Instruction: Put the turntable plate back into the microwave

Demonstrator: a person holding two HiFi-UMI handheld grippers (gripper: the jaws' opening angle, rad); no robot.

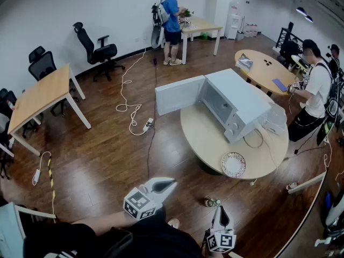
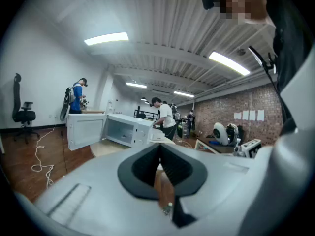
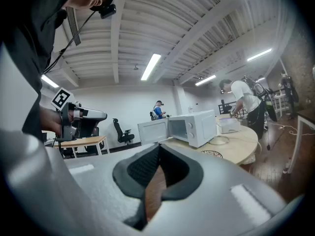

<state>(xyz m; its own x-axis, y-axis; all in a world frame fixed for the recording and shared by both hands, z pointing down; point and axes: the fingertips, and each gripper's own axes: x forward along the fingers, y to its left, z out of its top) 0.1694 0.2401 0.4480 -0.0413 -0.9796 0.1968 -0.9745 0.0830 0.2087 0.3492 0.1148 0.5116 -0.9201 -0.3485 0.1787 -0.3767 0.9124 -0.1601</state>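
Note:
The white microwave [image 1: 236, 105] stands on a round beige table [image 1: 201, 138] with its door [image 1: 180, 94] swung wide open to the left. The patterned turntable plate [image 1: 233, 164] lies flat on the table's near edge, in front of the microwave. Both grippers hang well short of the table, over the floor by my body. My left gripper [image 1: 172, 184] is shut with nothing in it, and so is my right gripper [image 1: 221, 209]. In the left gripper view the left gripper [image 2: 160, 147] faces the microwave [image 2: 129, 131]. The right gripper [image 3: 158, 147] faces the microwave [image 3: 197, 127] and the plate [image 3: 212, 153].
A small bottle [image 1: 212, 202] lies on the floor between me and the table. A cord loop [image 1: 252, 139] and a white box [image 1: 274, 120] sit beside the microwave. A person [image 1: 314, 98] stands at the table's right; another [image 1: 172, 23] is at a far desk. Cables [image 1: 131, 109] trail on the floor.

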